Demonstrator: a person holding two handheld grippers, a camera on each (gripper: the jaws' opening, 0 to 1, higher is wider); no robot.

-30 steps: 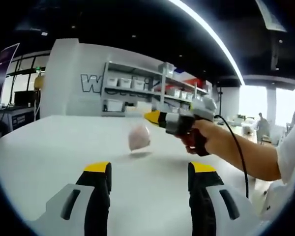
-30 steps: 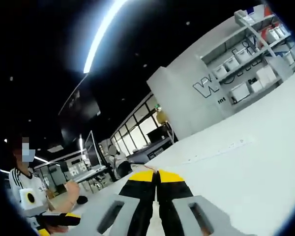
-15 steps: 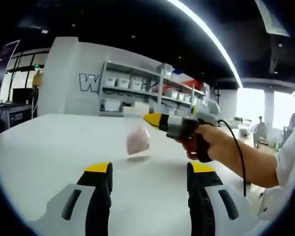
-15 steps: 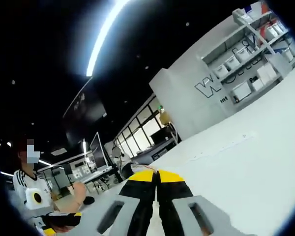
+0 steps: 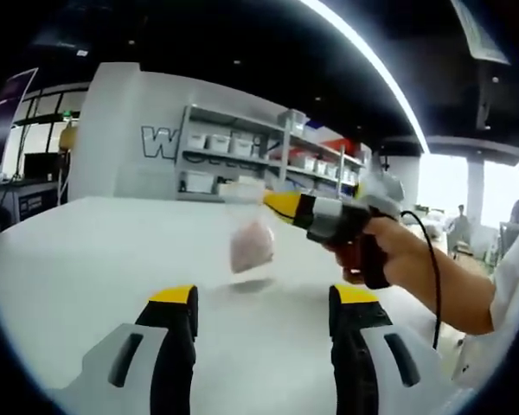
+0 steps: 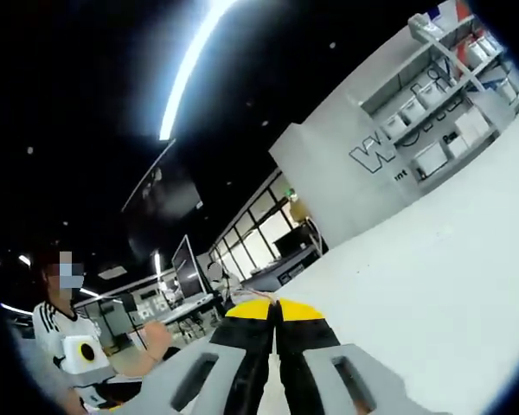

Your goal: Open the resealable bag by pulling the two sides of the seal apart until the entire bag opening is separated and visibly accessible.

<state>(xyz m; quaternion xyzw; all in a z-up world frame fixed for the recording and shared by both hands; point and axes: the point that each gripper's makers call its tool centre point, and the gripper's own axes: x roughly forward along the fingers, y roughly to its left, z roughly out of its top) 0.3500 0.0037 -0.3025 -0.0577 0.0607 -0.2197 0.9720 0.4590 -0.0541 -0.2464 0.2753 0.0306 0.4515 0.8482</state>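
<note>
The broad white worktop (image 5: 78, 259) spreads below a clear resealable plastic bag with pinkish contents (image 5: 251, 245), which hangs above it. The right hand-held gripper (image 5: 275, 204), yellow-tipped jaws closed, pinches the bag's top edge. The left hand-held gripper (image 5: 262, 304) has its jaws spread wide, holding nothing, near the bag

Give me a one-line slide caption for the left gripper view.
Right claw lifts a clear resealable plastic bag with pinkish contents by its top edge above the white table; open left claw waits below.
</note>
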